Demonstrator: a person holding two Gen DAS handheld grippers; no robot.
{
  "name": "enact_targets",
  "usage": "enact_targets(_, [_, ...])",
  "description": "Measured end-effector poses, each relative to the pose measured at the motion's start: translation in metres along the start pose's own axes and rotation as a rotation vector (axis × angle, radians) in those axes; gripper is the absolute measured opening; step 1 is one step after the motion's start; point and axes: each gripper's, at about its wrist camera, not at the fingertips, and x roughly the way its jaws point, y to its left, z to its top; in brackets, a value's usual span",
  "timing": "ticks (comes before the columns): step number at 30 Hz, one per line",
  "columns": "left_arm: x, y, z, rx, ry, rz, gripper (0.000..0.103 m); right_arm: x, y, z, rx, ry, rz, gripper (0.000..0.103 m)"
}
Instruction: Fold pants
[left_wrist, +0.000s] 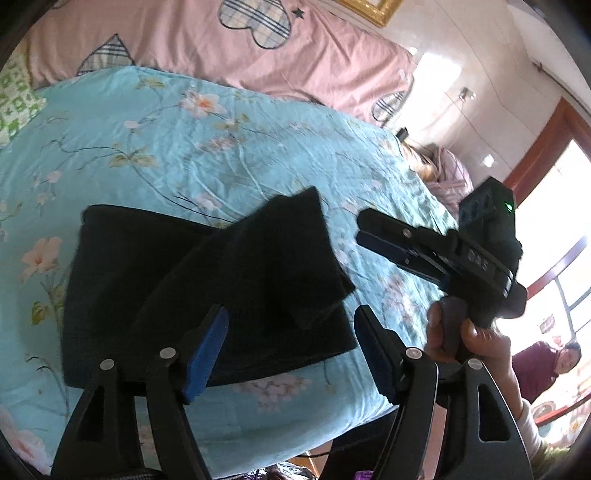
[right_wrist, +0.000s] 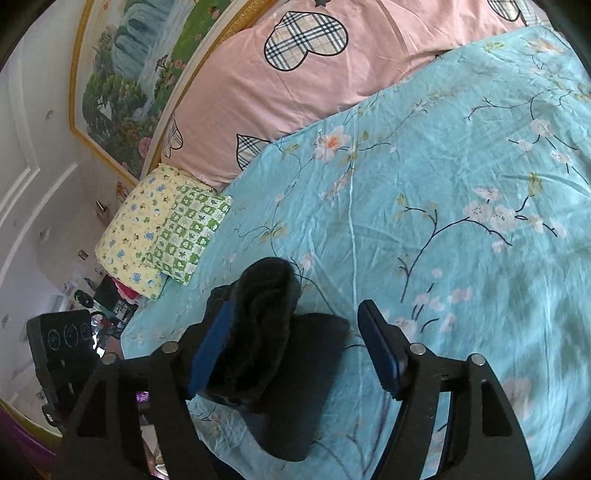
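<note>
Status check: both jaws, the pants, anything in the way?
Left gripper open, nothing held. Right gripper open; whether its pad touches the cloth, cannot tell. Black pants folded on the blue floral sheet, top flap rumpled. Nothing in the way.

Home bedroom. Bed covered by a wrinkled turquoise cotton sheet printed with blossom branches (right_wrist: 443, 184); along its head, a pink quilt with plaid heart patches (right_wrist: 280, 85) and a small yellow-and-green patterned pillow (right_wrist: 162, 229). Large gold-framed landscape painting of waterfalls and trees (right_wrist: 122, 85) on the wall. White panelled wall (right_wrist: 26, 177). Red-brown wooden window frame (left_wrist: 546, 147), daylight behind. Seated person in a maroon top (left_wrist: 543, 365) near the window.
</note>
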Motion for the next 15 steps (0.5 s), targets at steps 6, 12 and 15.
enact_targets(6, [-0.011,0.023,0.004,-0.057,-0.023,0.023,0.072,0.002,0.027,-0.005,-0.048,-0.001,-0.057,0.079])
enact_targets(12, [-0.02,0.042,0.005,-0.094,-0.04,0.036,0.073,0.008,0.047,-0.011,-0.064,0.014,-0.096,0.08])
enact_targets(15, [-0.024,0.049,0.005,-0.108,-0.051,0.042,0.073,0.011,0.054,-0.013,-0.069,0.024,-0.125,0.082])
